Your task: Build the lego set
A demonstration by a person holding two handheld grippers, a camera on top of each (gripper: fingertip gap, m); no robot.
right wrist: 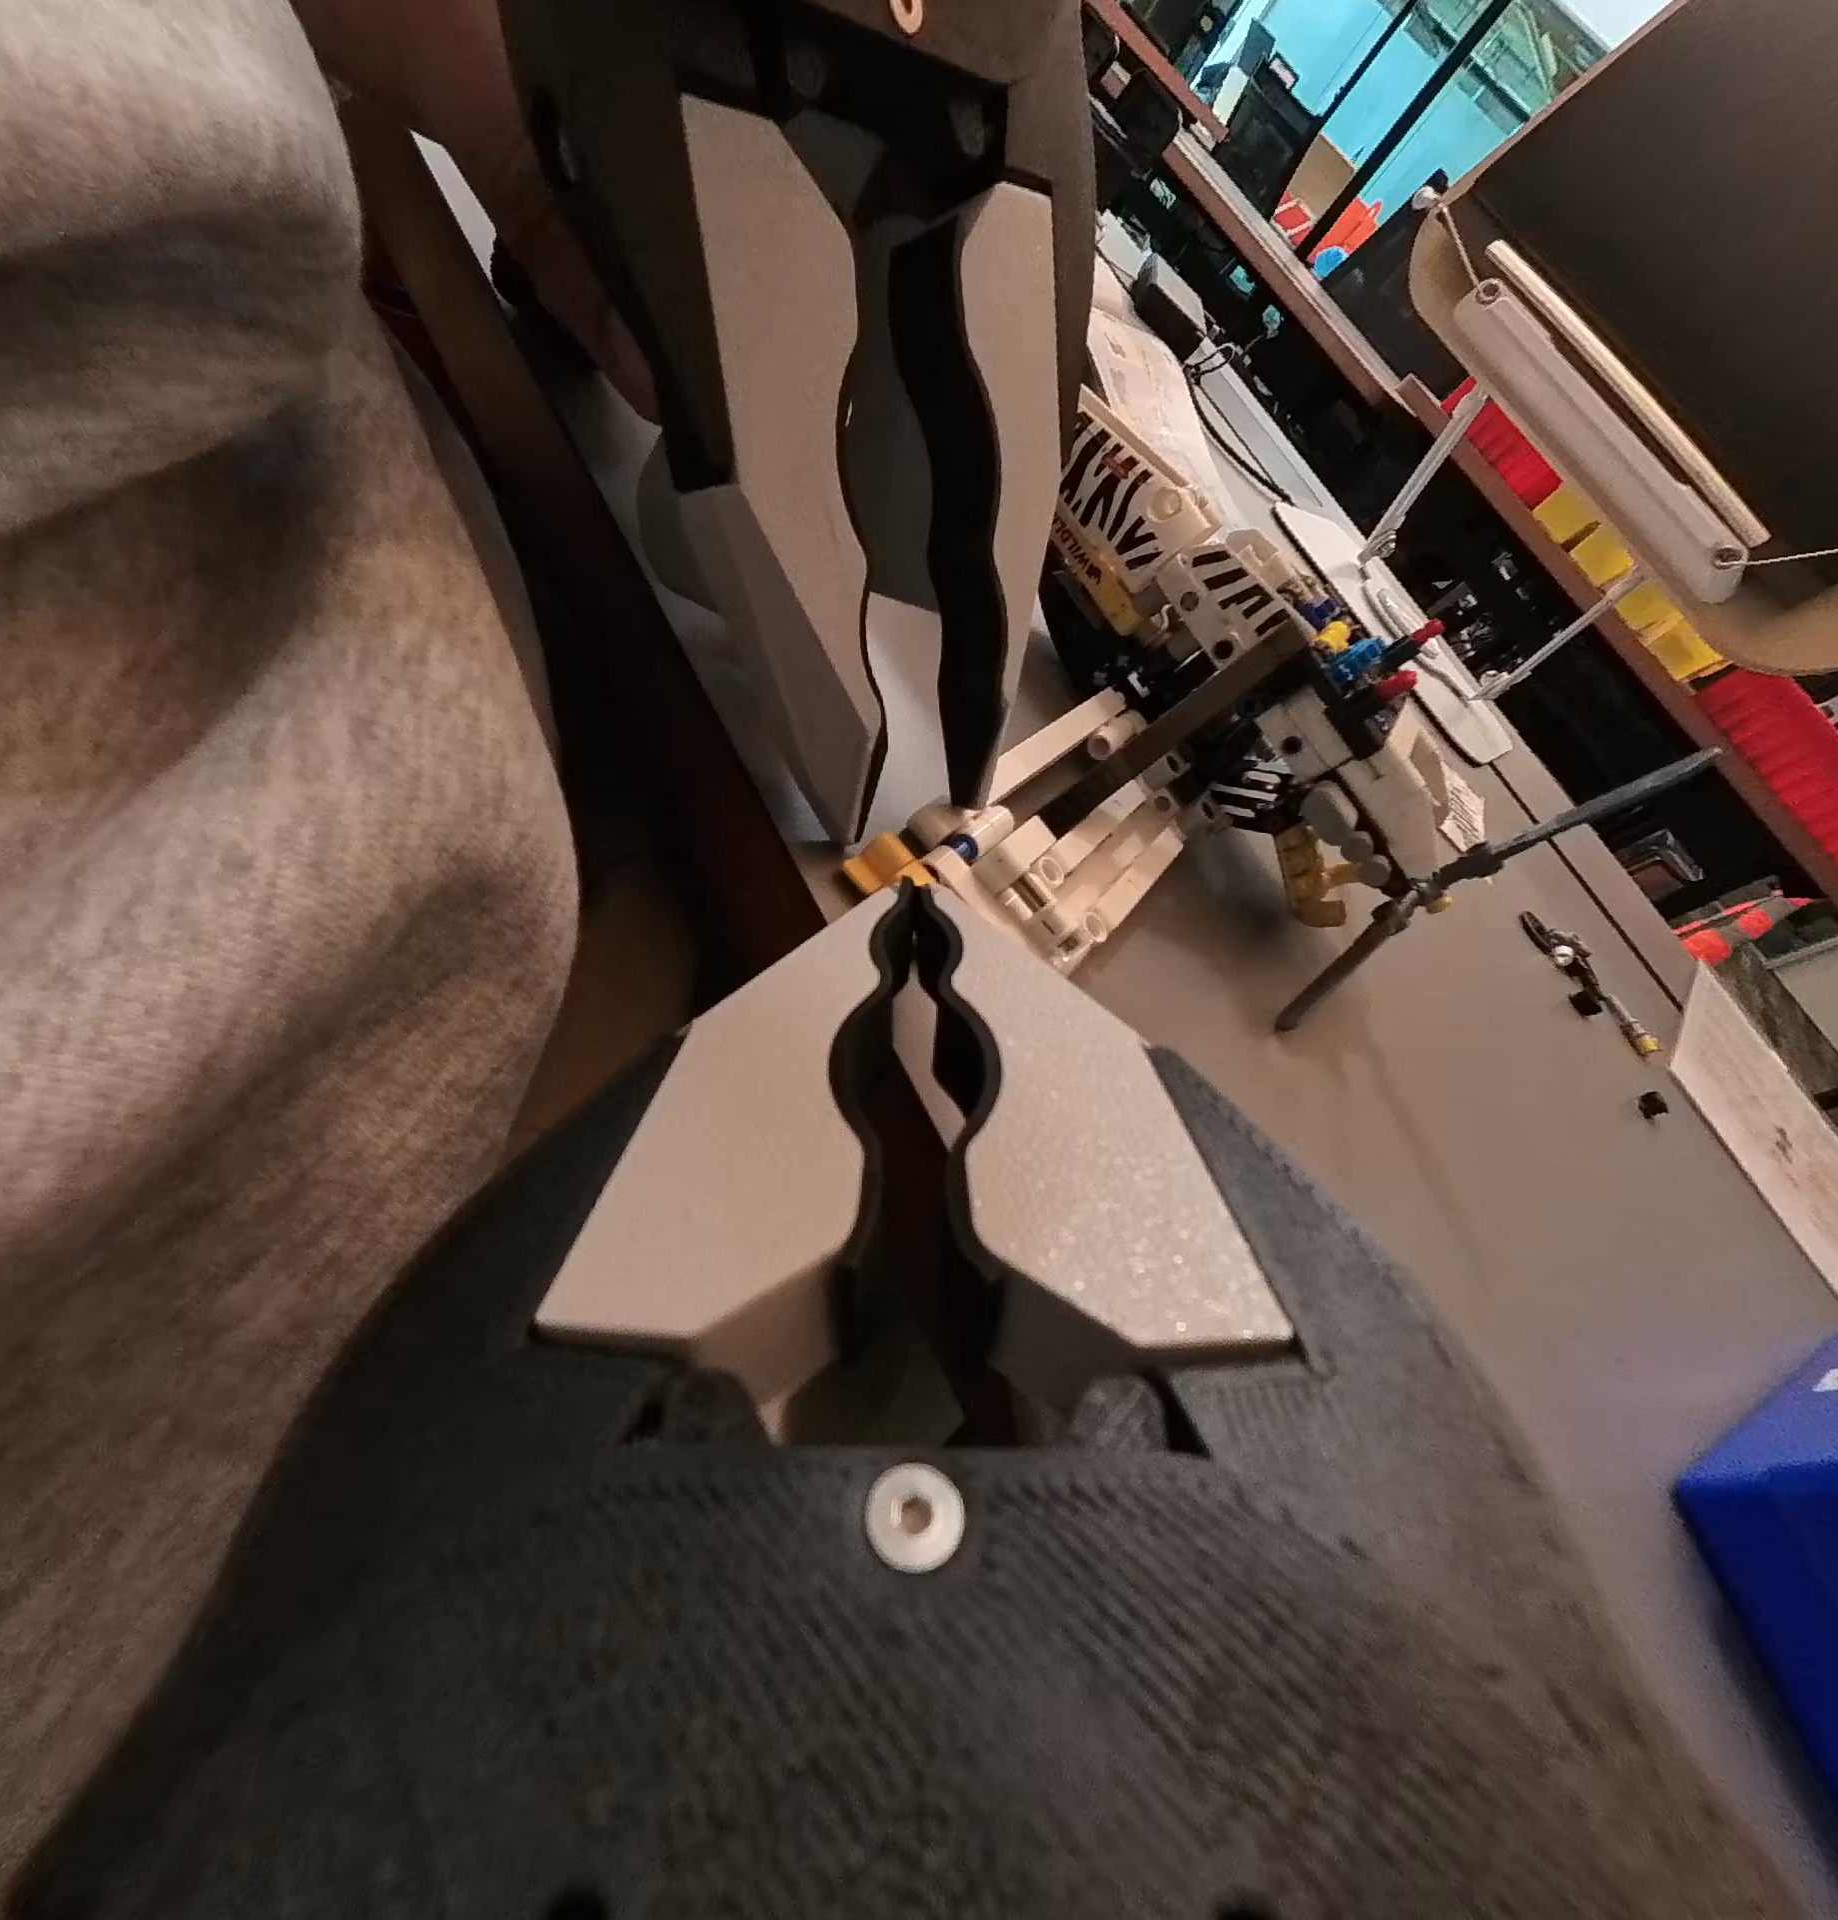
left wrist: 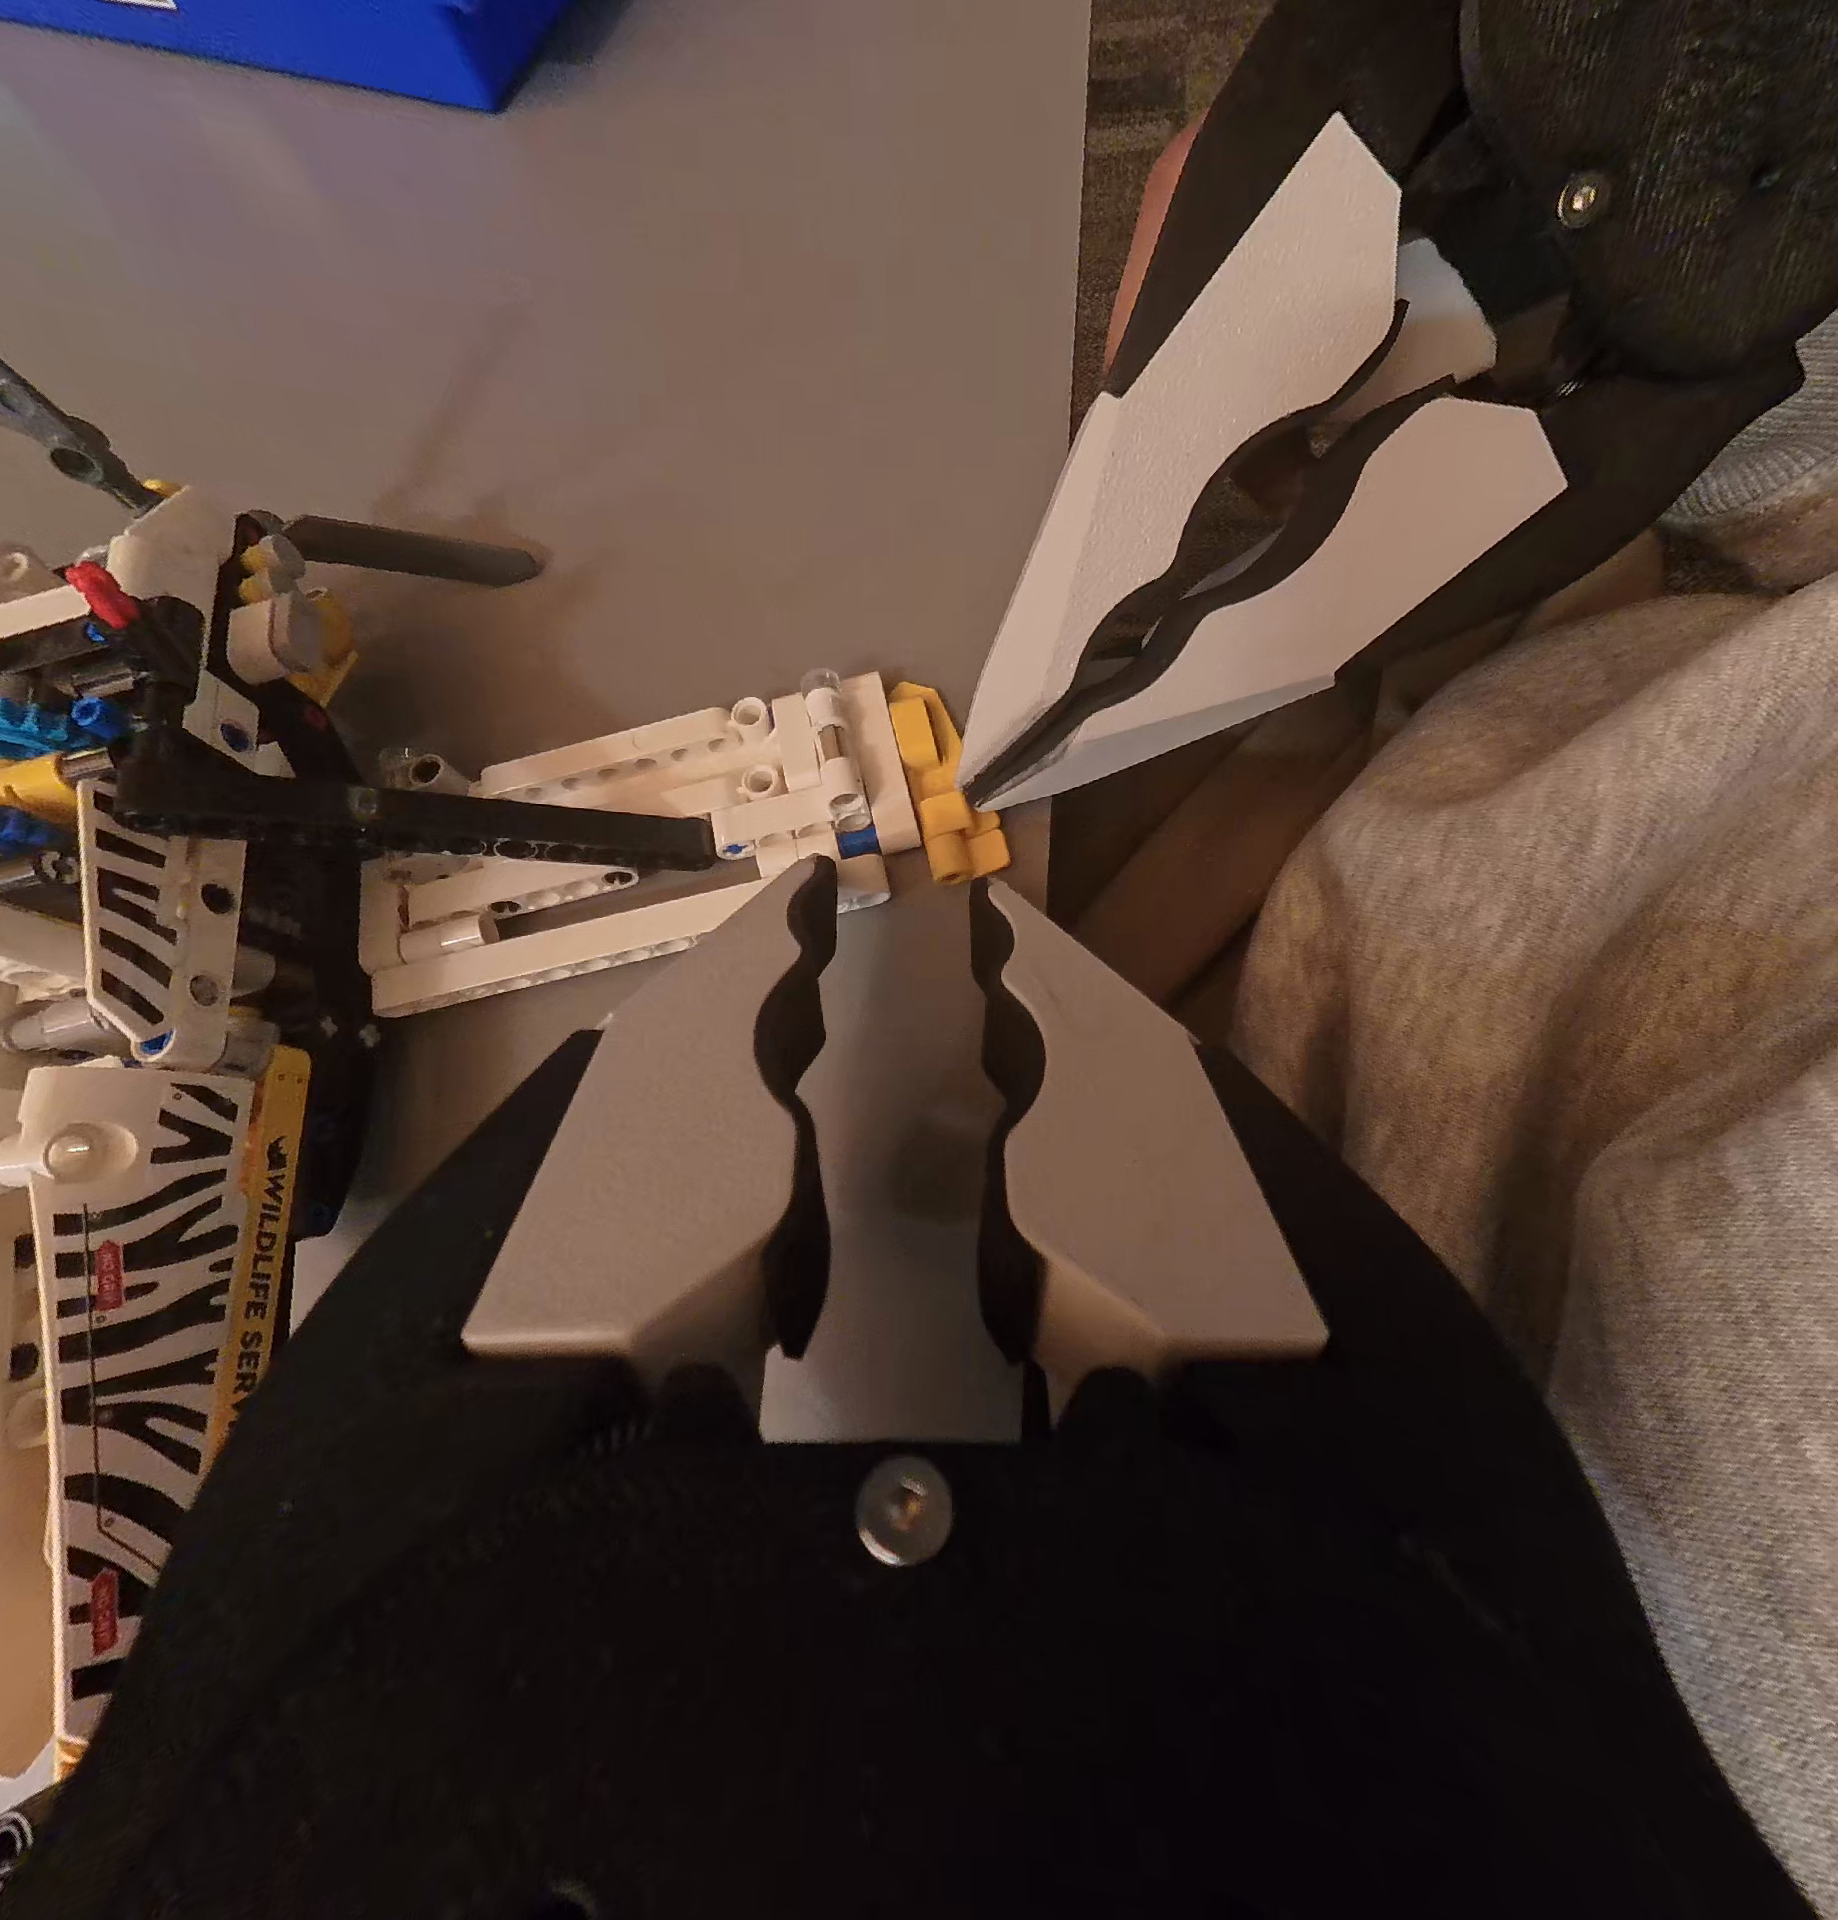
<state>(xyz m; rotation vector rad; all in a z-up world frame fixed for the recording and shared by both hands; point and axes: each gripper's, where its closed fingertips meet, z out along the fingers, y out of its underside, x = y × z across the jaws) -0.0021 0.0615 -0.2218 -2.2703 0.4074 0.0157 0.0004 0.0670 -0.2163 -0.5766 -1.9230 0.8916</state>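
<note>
Left gripper [left wrist: 899, 883] spread beside white tail boom [left wrist: 624, 821]; right gripper [left wrist: 972, 795] pressed together against yellow end piece [left wrist: 946, 800], apparently seating it.

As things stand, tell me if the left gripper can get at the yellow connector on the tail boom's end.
Probably yes. The left gripper is open just short of the yellow connector, but the shut right gripper tips touch its far side.

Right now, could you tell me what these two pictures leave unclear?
- Left wrist view: the lego model is cut off by the left edge.
- Right wrist view: the right gripper covers part of the yellow piece; actual contact is unclear.
- Right wrist view: small parts on the table are too small.
</note>
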